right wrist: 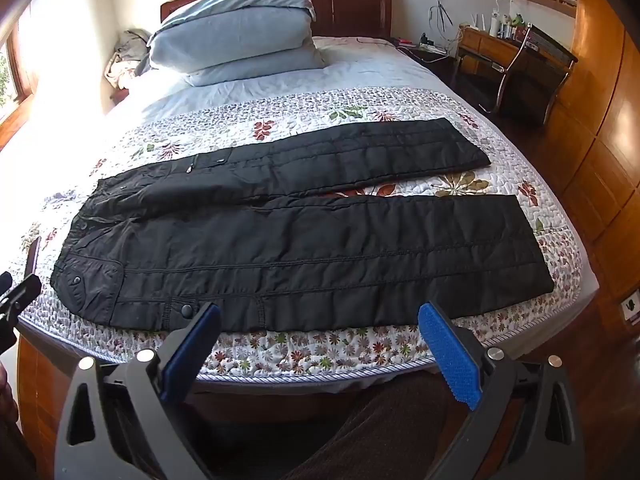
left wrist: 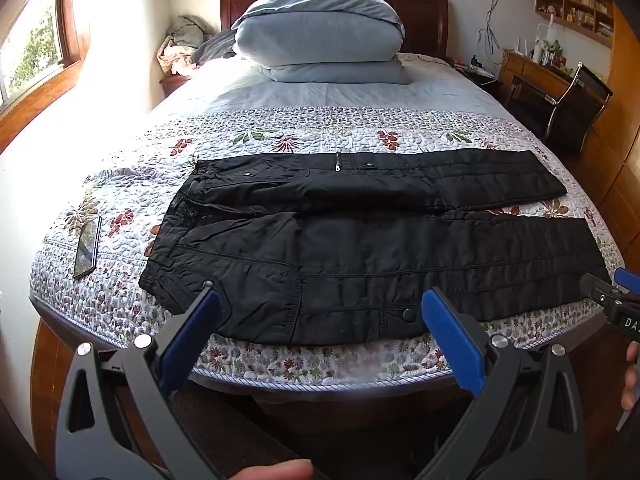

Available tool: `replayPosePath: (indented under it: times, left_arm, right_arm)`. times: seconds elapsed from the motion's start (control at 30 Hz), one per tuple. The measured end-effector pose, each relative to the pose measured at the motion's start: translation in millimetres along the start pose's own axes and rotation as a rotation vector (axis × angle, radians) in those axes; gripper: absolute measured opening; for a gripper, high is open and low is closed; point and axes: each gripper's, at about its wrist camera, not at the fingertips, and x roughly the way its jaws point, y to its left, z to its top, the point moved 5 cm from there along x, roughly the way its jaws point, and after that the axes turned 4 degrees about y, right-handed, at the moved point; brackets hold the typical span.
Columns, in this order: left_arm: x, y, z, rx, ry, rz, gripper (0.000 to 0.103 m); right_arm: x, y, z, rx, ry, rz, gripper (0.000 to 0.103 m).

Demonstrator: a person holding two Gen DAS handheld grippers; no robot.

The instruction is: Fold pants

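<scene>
Likely soft but bulky: black padded pants [left wrist: 360,240], quilted in lines, probably light for their size, springy rather than limp, with a slightly slick shell that could slide between blue pads [left wrist: 452,344]. Best taken at firm edges, judging by the layout: the waistband corner at near left and the near leg's hem at right, so that the near leg can be carried over the far one. Spread flat across the near end of the bed [left wrist: 320,372], on the floral quilt; waist to the left, legs running right, parted in a narrow V with quilt showing between. Snap buttons, a small zipper pull and cargo-style pockets visible. No fold made yet. Left gripper [left wrist: 320,312] released, jaws wide, hovering just short of the near edge by the waist. Right gripper [right wrist: 320,320] likewise spread and empty, near the leg.
</scene>
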Motion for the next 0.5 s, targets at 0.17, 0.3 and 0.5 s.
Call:
replayPosePath:
  times: [0.17, 0.3, 0.5]
  left_arm:
    - [-1.2, 0.4, -0.9, 0.001, -0.004, 0.002, 0.1]
    - [1.1, 3.9, 2.5, -0.001, -0.005, 0.007, 0.1]
    - [2.3, 3.7, 0.9, -0.005, 0.003, 0.009, 0.1]
  right_arm:
    - [0.6, -0.9, 0.8, 0.0, 0.0, -0.001, 0.1]
    - [0.5, 0.7, 0.8, 0.0, -0.002, -0.005, 0.1]
    - [2.6, 3.8, 2.0, -0.007, -0.01, -0.003, 0.1]
